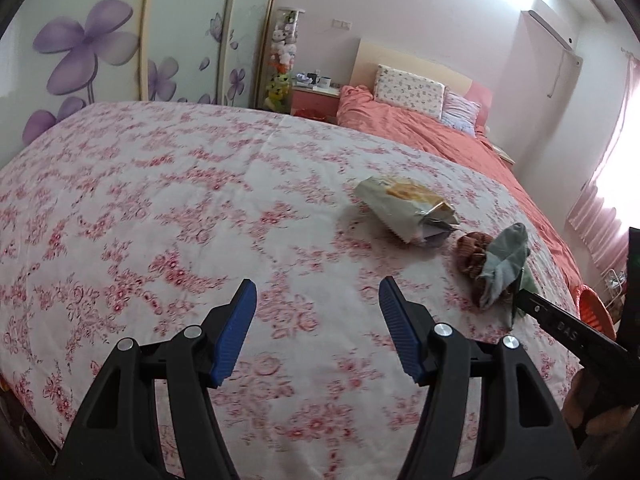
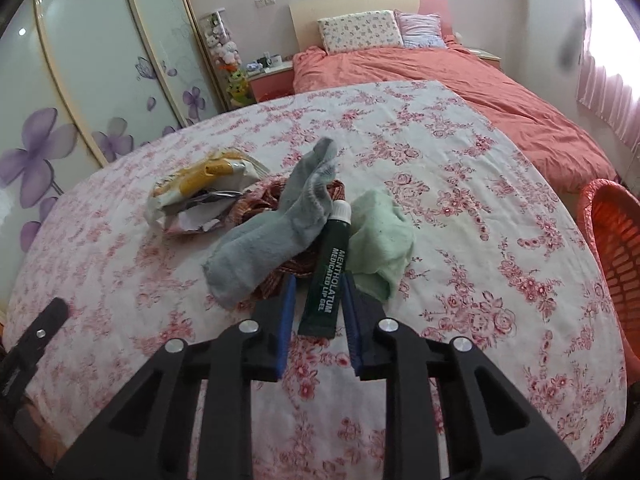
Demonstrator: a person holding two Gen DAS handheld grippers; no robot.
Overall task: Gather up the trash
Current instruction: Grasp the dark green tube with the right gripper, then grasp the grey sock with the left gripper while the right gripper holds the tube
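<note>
My right gripper [image 2: 319, 282] is shut on a dark green lip gel tube [image 2: 330, 268] with a white cap, at the pile on the floral bedspread. The pile holds a grey sock [image 2: 276, 220], a pale green cloth [image 2: 380, 232] and a brown patterned fabric [image 2: 264, 200]. A crumpled snack bag [image 2: 200, 188] lies left of the pile; it also shows in the left wrist view [image 1: 408, 208]. My left gripper [image 1: 318, 292] is open and empty above the bedspread, left of the grey sock [image 1: 506, 264] and brown fabric [image 1: 474, 252]. The right gripper's arm [image 1: 568, 332] reaches in from the right.
An orange mesh basket [image 2: 616, 240] stands off the bed's right edge, also in the left wrist view [image 1: 594, 306]. A salmon duvet [image 2: 460, 92] and pillows [image 2: 360, 30] lie at the head. A wardrobe with purple flowers [image 1: 88, 52] and a nightstand [image 1: 316, 96] stand beyond.
</note>
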